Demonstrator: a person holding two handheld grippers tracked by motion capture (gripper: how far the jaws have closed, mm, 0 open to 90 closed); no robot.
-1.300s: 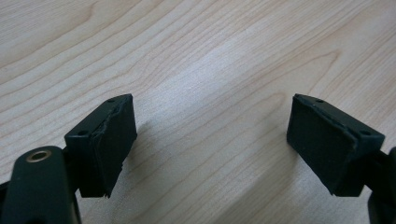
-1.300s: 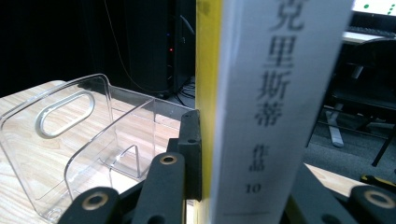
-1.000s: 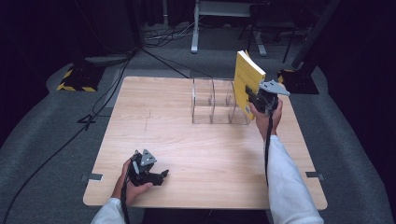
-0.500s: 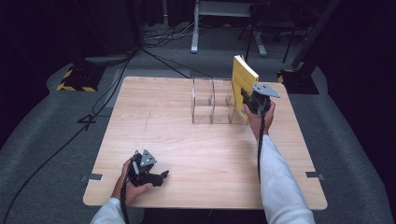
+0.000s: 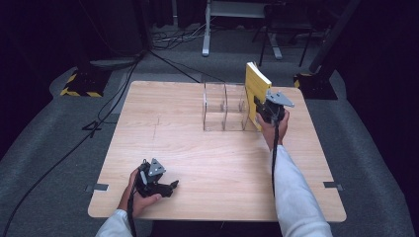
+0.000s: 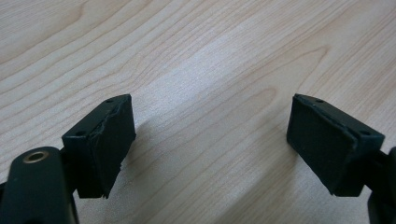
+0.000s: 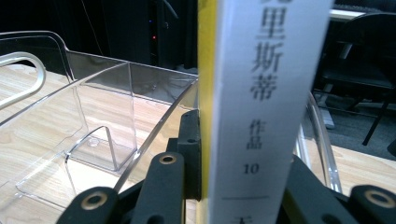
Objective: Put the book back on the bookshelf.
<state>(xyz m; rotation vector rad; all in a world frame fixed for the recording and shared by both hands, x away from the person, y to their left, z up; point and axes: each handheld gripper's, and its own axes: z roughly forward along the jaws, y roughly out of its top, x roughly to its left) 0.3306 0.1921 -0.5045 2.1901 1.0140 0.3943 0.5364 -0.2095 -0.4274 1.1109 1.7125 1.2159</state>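
Observation:
A yellow book (image 5: 256, 88) with a white spine (image 7: 266, 93) stands upright in my right gripper (image 5: 263, 109), which is shut on it. The book hangs over the right end of a clear plastic file holder (image 5: 225, 106) at the back of the wooden table (image 5: 212, 148). In the right gripper view the holder's clear dividers (image 7: 98, 116) lie just left of the book. My left gripper (image 5: 165, 186) rests near the table's front left edge, held by a hand. Its black pads (image 6: 105, 140) stand wide open over bare wood.
Black cables (image 5: 113, 98) run across the grey floor left of the table. A yellow-and-black striped block (image 5: 81, 81) sits at the back left. A desk frame (image 5: 232, 19) and a chair (image 7: 364, 60) stand behind the table in the dark.
My right gripper has carried the book a little lower and leftward, closer over the file holder's right end. The left gripper has stayed put.

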